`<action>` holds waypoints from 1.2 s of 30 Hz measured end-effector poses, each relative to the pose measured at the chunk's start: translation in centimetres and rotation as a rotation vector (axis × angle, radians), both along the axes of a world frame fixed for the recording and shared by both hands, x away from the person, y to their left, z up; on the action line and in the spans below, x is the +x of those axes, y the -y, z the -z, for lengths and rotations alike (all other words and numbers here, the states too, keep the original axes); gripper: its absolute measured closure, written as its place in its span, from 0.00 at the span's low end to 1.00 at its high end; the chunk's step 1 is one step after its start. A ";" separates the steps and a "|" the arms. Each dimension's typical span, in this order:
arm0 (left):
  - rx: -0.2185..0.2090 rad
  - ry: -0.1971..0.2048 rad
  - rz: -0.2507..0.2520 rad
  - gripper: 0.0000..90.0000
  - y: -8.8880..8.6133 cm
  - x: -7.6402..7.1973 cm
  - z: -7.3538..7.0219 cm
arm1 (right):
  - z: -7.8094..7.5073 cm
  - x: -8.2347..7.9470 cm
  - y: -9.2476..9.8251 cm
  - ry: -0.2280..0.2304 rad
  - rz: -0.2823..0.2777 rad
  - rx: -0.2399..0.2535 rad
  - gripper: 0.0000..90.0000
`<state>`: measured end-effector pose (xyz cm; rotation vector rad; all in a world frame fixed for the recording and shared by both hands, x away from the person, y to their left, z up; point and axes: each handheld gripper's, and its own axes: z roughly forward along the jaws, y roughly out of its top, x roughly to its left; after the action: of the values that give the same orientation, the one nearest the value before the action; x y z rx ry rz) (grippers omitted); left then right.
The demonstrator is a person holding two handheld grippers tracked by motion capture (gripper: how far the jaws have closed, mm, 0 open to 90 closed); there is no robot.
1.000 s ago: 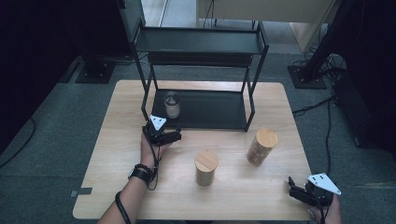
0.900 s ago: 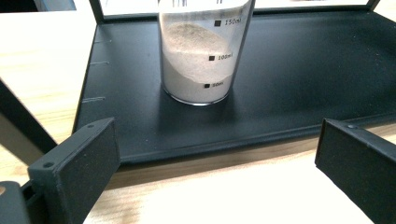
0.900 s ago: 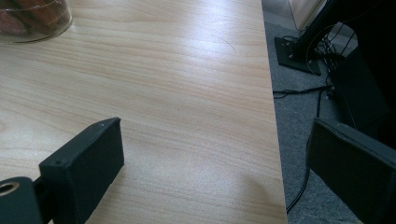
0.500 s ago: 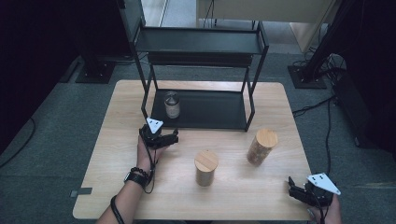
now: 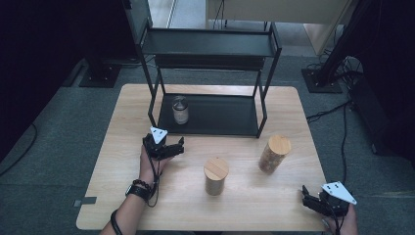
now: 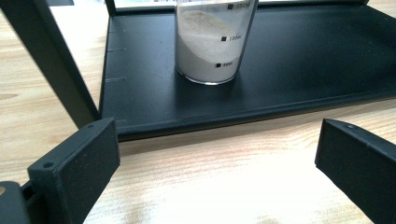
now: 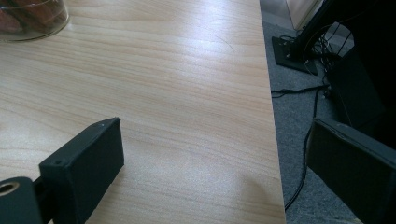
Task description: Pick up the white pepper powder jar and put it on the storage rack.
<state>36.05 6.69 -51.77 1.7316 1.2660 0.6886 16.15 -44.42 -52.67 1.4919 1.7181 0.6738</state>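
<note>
1. High view first: the left gripper (image 5: 172, 147) sits on the wooden table (image 5: 122, 132), just in front of the black rack (image 5: 210, 115), with the person's hand (image 5: 147, 164) behind it; its jaws are spread apart with nothing between them.
2. Left gripper view looks along those two black jaws, wide apart at the bottom corners, over bare wood; past them stands the glass jar (image 6: 212, 42) of pale powder, upright on the rack's bottom shelf (image 6: 303, 60), near the shelf's left post (image 6: 51, 60) and apart from the jaws.
3. From above, the same jar (image 5: 180, 109) is at the left end of that bottom shelf, just beyond the left gripper.
4. Two wooden-lidded jars stand on the open table; one (image 5: 216, 176) near the middle, the other (image 5: 274, 152) to its right, well apart from the rack jar.
5. Right gripper (image 5: 309, 197) rests at the table's near right corner; its jaws are released, holding nothing, one over the wood and the other beyond the table edge above grey floor (image 7: 299, 116).
</note>
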 end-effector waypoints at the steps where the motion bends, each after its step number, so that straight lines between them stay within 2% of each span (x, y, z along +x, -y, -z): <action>1: -0.004 -0.002 -0.001 0.00 -0.1 -0.1 0.0 | 0.0 0.0 0.0 0.000 0.000 0.000 0.05; 36: 0.009 0.002 0.010 0.00 -2.8 -2.8 0.0 | 0.0 0.0 -0.1 -0.005 0.006 -0.009 0.05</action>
<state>33.22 9.54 -51.74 1.7426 1.2534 0.6910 16.20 -44.34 -52.69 1.4930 1.7177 0.6590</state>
